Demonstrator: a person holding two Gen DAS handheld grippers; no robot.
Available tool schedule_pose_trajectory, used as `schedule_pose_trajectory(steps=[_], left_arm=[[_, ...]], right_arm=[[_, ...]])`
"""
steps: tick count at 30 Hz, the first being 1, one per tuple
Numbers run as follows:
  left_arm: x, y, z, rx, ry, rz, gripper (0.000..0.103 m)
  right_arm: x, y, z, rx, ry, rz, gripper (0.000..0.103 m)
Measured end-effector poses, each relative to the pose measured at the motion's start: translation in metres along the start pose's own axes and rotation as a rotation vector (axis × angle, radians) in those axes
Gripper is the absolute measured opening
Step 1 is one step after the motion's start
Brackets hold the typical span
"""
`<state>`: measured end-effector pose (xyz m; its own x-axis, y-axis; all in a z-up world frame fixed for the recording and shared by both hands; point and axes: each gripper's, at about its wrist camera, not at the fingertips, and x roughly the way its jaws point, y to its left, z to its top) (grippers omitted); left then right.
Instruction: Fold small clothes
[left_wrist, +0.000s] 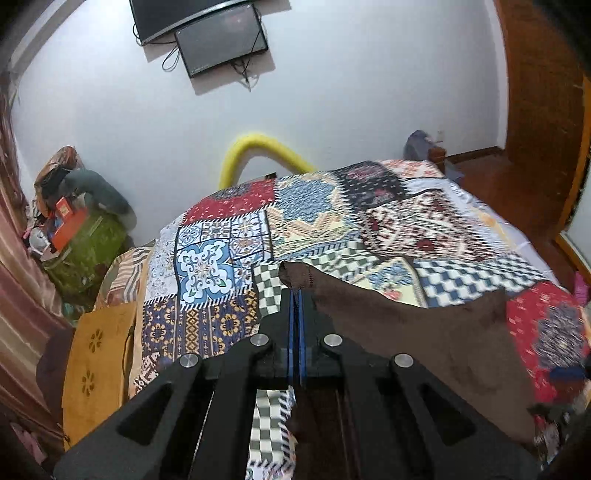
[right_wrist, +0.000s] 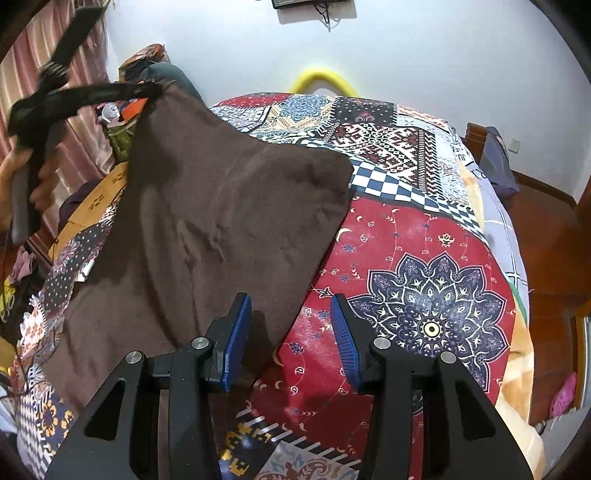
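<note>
Left gripper (left_wrist: 296, 295) raised, pinching brown cloth (right_wrist: 221, 206)

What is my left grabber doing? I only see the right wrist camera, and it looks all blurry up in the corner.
Observer: The left gripper is shut on a corner of the brown cloth.
Operator: Is anything else on the bed past the cloth?
Observer: A yellow foam tube arches behind the patchwork bedspread, further along than your view shows.
Operator: What's beside the bed on that side?
Observer: A green bag with an orange box on it.
</note>
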<state>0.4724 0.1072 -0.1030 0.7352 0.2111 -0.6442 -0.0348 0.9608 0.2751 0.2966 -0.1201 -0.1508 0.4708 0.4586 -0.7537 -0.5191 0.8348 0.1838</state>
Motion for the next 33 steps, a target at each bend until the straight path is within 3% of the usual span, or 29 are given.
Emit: schedule_pose_trajectory(steps=[6, 7, 9, 15, 19, 26, 30, 33], left_arm=[[0.063, 0.007, -0.019, -0.037, 0.165, 0.036, 0.003], [0.067, 0.008, -0.027, -0.037, 0.186, 0.034, 0.006], [0.069, 0.014, -0.044, -0.056, 0.232, -0.02, 0.013], [0.029, 0.026, -0.094, -0.072, 0.285, -0.129, 0.047], [-0.007, 0.028, -0.129, -0.053, 0.308, -0.159, 0.058], [-0.061, 0.037, -0.2, -0.171, 0.393, -0.269, 0.059], [-0.077, 0.035, -0.226, -0.246, 0.422, -0.362, 0.059], [-0.088, 0.023, -0.239, -0.24, 0.428, -0.384, 0.056]], right_arm=[[0.005, -0.001, -0.005, 0.014, 0.016, 0.02, 0.041], [0.005, -0.001, -0.006, 0.012, 0.023, 0.021, 0.041], [0.006, -0.001, -0.008, 0.006, 0.032, 0.021, 0.041], [0.0, 0.005, -0.013, -0.006, 0.046, 0.024, 0.041], [-0.008, 0.017, -0.024, -0.027, 0.073, 0.032, 0.041], [-0.025, 0.047, -0.053, -0.072, 0.133, 0.041, 0.042], [-0.036, 0.063, -0.07, -0.079, 0.131, 0.037, 0.045], [-0.042, 0.074, -0.081, -0.09, 0.124, 0.03, 0.046]])
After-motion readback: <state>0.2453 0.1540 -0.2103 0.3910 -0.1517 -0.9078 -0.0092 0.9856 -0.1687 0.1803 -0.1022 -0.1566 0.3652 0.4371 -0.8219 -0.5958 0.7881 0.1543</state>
